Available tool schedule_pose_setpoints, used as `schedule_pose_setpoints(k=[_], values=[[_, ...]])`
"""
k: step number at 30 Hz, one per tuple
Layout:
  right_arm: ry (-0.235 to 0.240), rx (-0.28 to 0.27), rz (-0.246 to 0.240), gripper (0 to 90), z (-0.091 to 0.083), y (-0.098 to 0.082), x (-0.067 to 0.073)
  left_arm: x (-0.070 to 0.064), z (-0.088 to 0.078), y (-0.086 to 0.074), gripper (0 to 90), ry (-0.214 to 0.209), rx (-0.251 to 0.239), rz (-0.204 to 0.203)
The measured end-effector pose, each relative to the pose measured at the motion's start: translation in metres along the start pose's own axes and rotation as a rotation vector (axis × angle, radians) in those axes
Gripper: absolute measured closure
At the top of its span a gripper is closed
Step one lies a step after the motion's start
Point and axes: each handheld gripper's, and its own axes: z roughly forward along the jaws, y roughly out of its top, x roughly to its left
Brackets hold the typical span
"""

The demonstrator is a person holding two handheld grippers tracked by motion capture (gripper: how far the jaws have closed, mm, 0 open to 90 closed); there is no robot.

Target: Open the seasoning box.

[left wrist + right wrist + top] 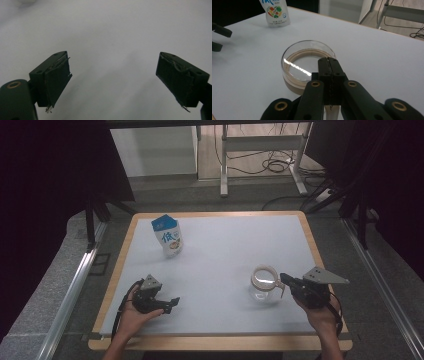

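Observation:
A clear glass jug (263, 282) with a tan ring at its mouth stands at the table's front right; in the right gripper view the jug (307, 62) lies just beyond the jaws. My right gripper (285, 280) (329, 60) reaches its rim from the right, jaws pressed together, with the jug's pale handle (330, 113) caught between them lower down. A blue and white milk carton (167, 236) (274, 12) stands upright at the back left. My left gripper (169, 304) (112, 65) rests at the front left, open, with nothing between its pads.
The white table top (225, 250) has a wooden rim. Beyond its far edge stand a desk frame (260, 150) and floor cables. Metal rails (75, 280) run along both sides. In the right gripper view the left gripper's jaws (219, 37) show at the left edge.

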Motion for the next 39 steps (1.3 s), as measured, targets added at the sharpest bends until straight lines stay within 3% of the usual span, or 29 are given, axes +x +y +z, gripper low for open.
schedule_pose_setpoints(k=[6, 17, 39], values=[[-0.018, 0.032, -0.010, 90.0, 0.0070, -0.0006, 0.0022, -0.0001, 0.0006, -0.0007, 12.5, 0.002, 0.006, 0.007], [-0.053, 0.044, -0.001, 90.0, 0.0003, -0.0089, -0.0030, -0.0019, 0.0024, -0.0004, 14.9, -0.001, 0.000, -0.001], [-0.051, 0.032, -0.010, 90.0, 0.0020, -0.0095, 0.0000, -0.0036, 0.0049, -0.0003, 15.4, -0.001, 0.000, 0.005]])
